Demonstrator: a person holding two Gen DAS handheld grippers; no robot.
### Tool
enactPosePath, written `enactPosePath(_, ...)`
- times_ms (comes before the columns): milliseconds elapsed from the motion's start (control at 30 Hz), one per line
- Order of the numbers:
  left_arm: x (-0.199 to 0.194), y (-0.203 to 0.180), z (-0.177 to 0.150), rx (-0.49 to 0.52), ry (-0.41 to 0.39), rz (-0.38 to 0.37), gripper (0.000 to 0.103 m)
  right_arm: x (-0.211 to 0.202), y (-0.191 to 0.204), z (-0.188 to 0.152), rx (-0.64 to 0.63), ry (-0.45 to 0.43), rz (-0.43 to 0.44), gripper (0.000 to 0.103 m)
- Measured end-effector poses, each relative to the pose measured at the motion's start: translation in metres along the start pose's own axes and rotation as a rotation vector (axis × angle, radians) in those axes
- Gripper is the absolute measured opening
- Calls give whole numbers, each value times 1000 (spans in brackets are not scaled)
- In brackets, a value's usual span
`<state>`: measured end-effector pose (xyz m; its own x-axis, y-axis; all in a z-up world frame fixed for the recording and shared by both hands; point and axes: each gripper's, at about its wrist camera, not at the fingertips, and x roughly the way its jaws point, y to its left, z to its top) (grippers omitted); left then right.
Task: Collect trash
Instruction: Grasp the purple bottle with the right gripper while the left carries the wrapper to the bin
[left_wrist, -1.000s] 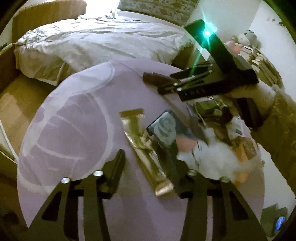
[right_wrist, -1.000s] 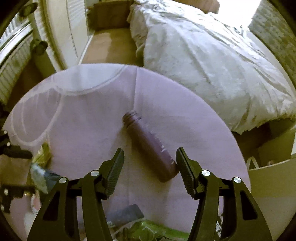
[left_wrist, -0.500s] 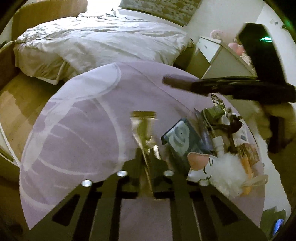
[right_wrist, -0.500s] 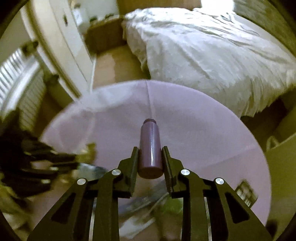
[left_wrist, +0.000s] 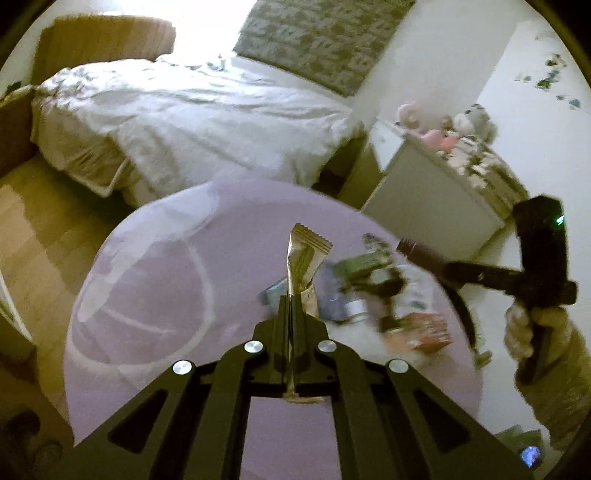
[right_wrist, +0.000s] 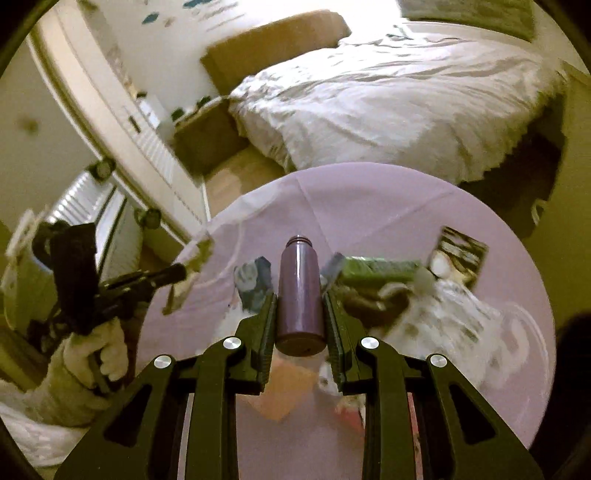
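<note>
My left gripper is shut on a gold foil wrapper and holds it upright above the round purple rug. My right gripper is shut on a dark purple capless bottle and holds it above the rug. In the left wrist view the right gripper with the bottle is raised at the right. In the right wrist view the left gripper is raised at the left. A blurred pile of trash lies on the rug's right side.
A bed with white bedding stands beyond the rug. A white cabinet with soft toys is at the right. A green packet, a printed card and a white plastic bag lie on the rug. Wooden floor lies left.
Both grippers closed, the left on the gold wrapper, the right on the purple bottle, then lifted them off the rug. Both have risen higher since half a second ago.
</note>
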<state>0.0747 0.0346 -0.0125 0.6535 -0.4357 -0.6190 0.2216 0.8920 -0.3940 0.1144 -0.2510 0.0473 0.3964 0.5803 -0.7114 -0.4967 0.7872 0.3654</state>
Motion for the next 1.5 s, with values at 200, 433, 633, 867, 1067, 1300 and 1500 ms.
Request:
enactPosePath(200, 4, -67, 18, 121, -13, -89, 2, -58, -26, -18, 78, -81, -28, 26)
enactPosePath(433, 36, -153, 31, 230, 14, -240, 2, -120, -76, -37, 193, -170, -103, 26)
enactPosePath(633, 78, -221, 35, 306, 63, -365, 2, -148, -123, -59, 288, -222, -187, 26)
enactPosePath(867, 156, -277, 32, 265, 183, -482, 2, -152, -203, -90, 492, -238, -273, 26)
enactPosePath(1067, 221, -307, 26, 234, 282, -486, 2, -144, -277, -119, 708, -239, -274, 26)
enactPosePath(1300, 274, -315, 15, 185, 370, -435, 2, -123, -324, -145, 843, -218, -280, 26)
enactPosePath(1500, 289, -323, 4, 197, 409, -421, 2, -108, -340, -157, 882, -197, -280, 26)
